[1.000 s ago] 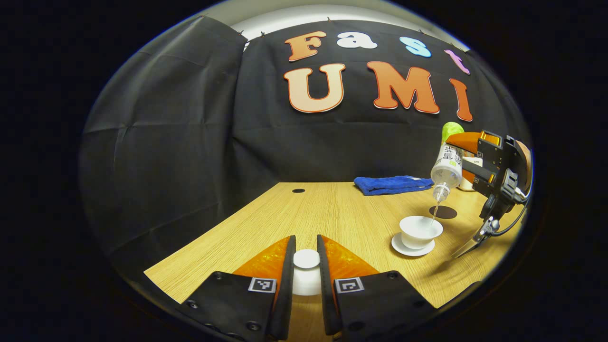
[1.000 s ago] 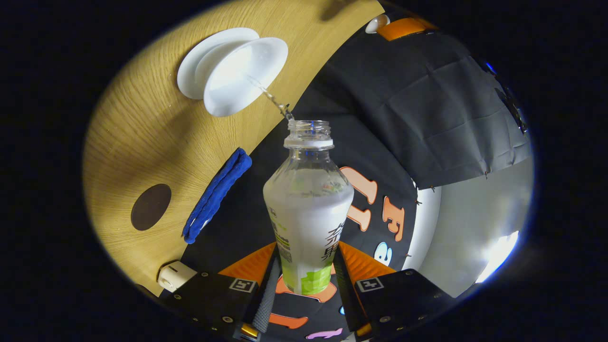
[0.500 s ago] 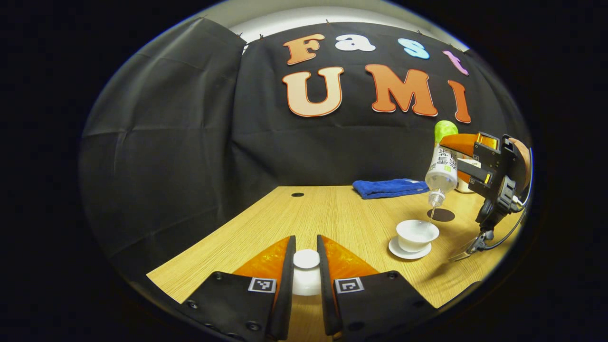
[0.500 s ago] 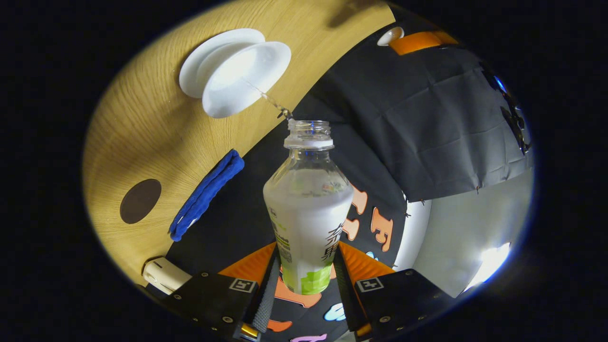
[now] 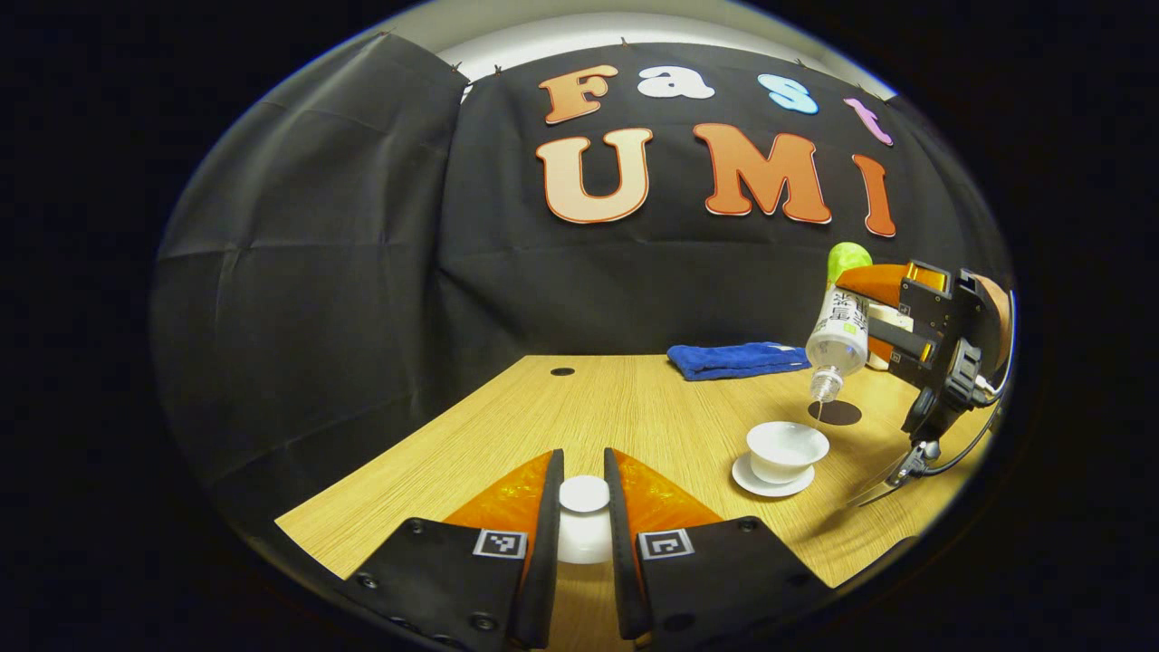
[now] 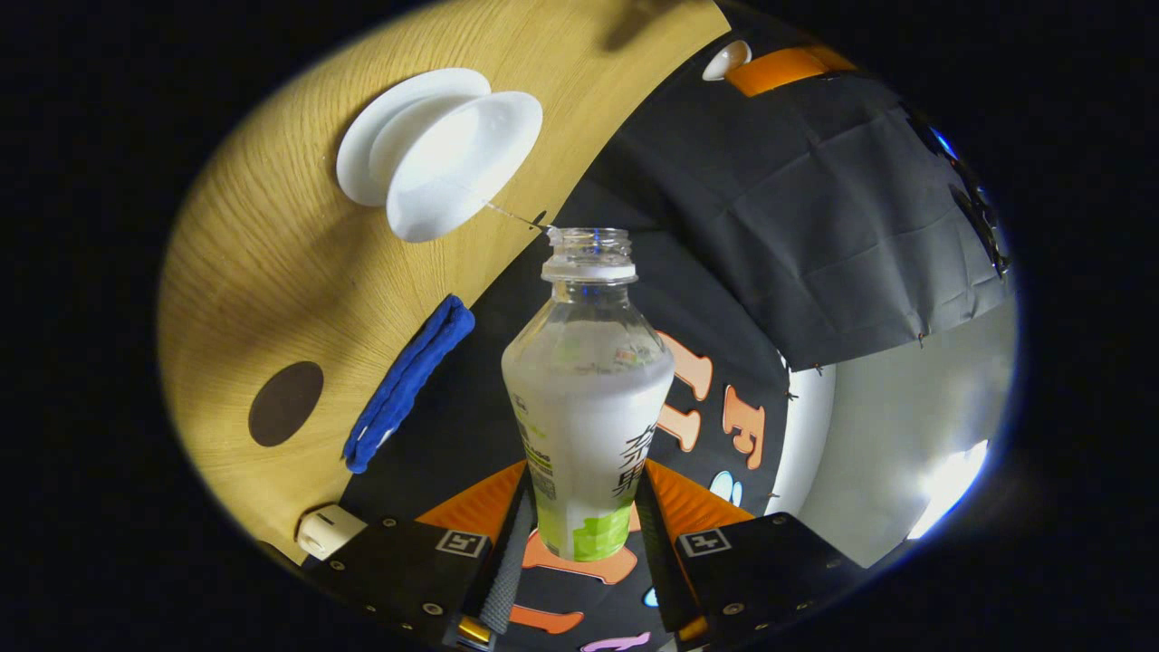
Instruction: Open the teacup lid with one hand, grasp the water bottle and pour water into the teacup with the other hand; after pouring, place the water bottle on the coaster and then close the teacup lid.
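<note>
I hold lid (image 5: 584, 507) clamped in left hand-held gripper (image 5: 584, 534); right hand-held gripper (image 6: 579, 534) grips tilted water bottle (image 6: 587, 398), mouth above teacup (image 6: 457, 154) rim; open worktop (image 5: 634, 407) ahead.

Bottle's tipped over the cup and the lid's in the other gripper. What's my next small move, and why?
Probably tip the water bottle back upright in the right gripper. Just a thin trickle runs from its mouth toward the teacup, so pouring looks nearly over. The coaster lies right behind the cup. Keep the lid in the left gripper for now.
</note>
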Demonstrator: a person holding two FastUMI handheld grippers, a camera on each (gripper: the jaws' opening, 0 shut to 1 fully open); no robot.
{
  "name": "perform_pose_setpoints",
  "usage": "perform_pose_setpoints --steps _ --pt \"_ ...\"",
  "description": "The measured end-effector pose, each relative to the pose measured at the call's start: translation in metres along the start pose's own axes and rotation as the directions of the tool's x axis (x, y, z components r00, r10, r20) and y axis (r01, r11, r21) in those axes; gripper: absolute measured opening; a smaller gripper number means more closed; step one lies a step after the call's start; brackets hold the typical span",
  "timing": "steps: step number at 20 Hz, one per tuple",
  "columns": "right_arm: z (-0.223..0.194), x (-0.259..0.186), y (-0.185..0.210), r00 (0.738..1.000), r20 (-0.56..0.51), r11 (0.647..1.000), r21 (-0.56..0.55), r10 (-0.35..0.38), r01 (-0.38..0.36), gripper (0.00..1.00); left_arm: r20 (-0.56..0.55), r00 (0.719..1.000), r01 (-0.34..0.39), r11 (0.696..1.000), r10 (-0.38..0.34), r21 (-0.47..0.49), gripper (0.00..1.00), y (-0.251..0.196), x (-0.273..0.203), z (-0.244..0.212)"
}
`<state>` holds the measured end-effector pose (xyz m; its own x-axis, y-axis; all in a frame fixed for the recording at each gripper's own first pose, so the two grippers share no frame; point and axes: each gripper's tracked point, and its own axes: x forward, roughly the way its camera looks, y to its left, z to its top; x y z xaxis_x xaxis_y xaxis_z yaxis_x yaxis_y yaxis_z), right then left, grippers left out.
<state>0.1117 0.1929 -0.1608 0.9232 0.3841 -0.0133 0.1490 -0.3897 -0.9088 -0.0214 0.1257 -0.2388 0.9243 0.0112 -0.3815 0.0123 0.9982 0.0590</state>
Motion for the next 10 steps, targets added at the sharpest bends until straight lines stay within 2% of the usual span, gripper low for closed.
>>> perform_pose_setpoints --steps 1,2,5,7,10 --pt "0.002 -0.002 0.007 1.000 0.000 0.999 0.027 0.020 -0.020 0.62 -0.002 1.000 -0.001 1.000 0.001 0.000 0.29 0.000 0.000 -0.001" --pt "0.005 -0.002 0.016 0.999 0.002 0.997 0.063 0.046 -0.046 0.62 -0.002 1.000 -0.001 1.000 0.001 0.001 0.31 -0.001 -0.001 0.000" --pt "0.011 -0.009 0.035 0.992 0.007 0.972 0.198 0.128 -0.127 0.62 0.000 1.000 -0.007 1.000 0.007 0.008 0.29 -0.003 -0.002 0.001" --pt "0.013 -0.010 0.038 0.989 -0.002 0.961 0.237 0.145 -0.141 0.62 -0.005 1.000 0.003 1.000 -0.003 0.010 0.31 -0.007 -0.001 0.001" --pt "0.017 -0.010 0.054 0.979 -0.004 0.919 0.345 0.205 -0.191 0.62 -0.010 1.000 0.014 1.000 -0.014 0.007 0.31 -0.014 0.000 0.000"
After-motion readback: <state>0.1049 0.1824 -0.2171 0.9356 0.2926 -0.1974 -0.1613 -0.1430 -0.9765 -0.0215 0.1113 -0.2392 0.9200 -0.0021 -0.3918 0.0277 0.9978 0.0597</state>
